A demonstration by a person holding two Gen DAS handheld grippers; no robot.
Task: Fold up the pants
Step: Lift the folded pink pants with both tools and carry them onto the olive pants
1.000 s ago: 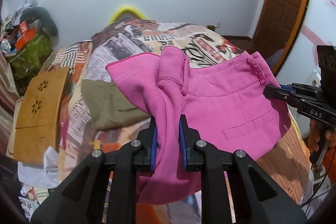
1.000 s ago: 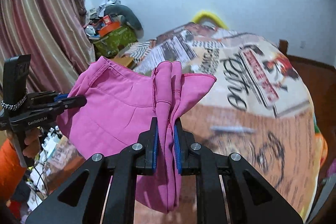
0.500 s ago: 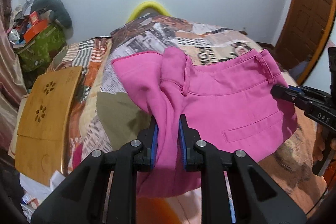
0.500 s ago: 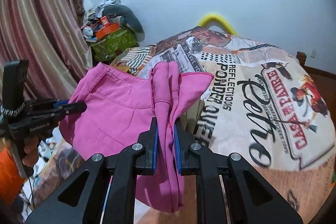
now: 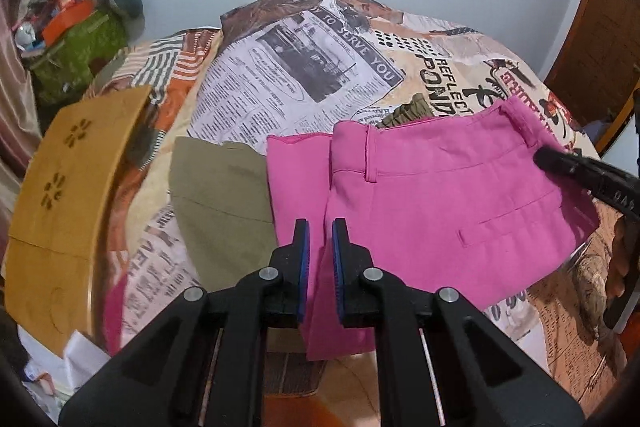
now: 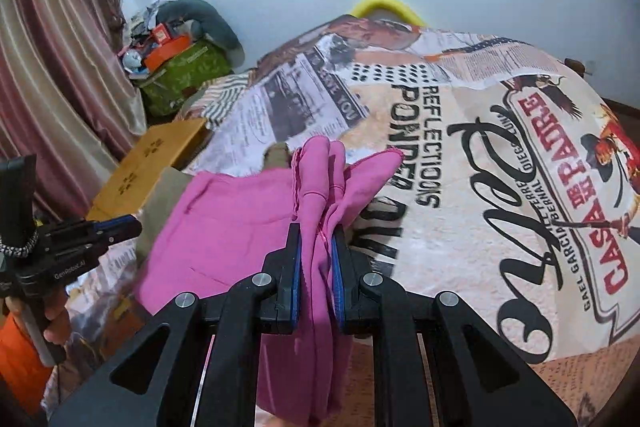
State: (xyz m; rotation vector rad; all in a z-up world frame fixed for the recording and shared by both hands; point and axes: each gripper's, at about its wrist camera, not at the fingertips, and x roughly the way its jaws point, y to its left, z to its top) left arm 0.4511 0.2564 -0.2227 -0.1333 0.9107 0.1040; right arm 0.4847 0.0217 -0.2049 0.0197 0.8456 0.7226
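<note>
Pink pants (image 5: 432, 195) lie doubled over on a bed (image 6: 480, 155) spread with a newspaper-print cover, waistband and back pocket facing up, partly overlapping an olive garment (image 5: 224, 195). Right gripper (image 6: 316, 267) pinches a bunched edge of the fabric between its jaws; left gripper (image 5: 320, 251) sits over the cloth, jaws slightly parted, grip uncertain. Folding looks well under way, with flattening and a last fold seemingly left.

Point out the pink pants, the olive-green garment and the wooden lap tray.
Pink fabric pants (image 5: 440, 195): left wrist view, seat panel above the back pocket.
Olive-green cloth garment (image 5: 218, 195): left wrist view, flat middle.
Tan wooden lap tray (image 5: 74, 179): left wrist view, top surface.
</note>
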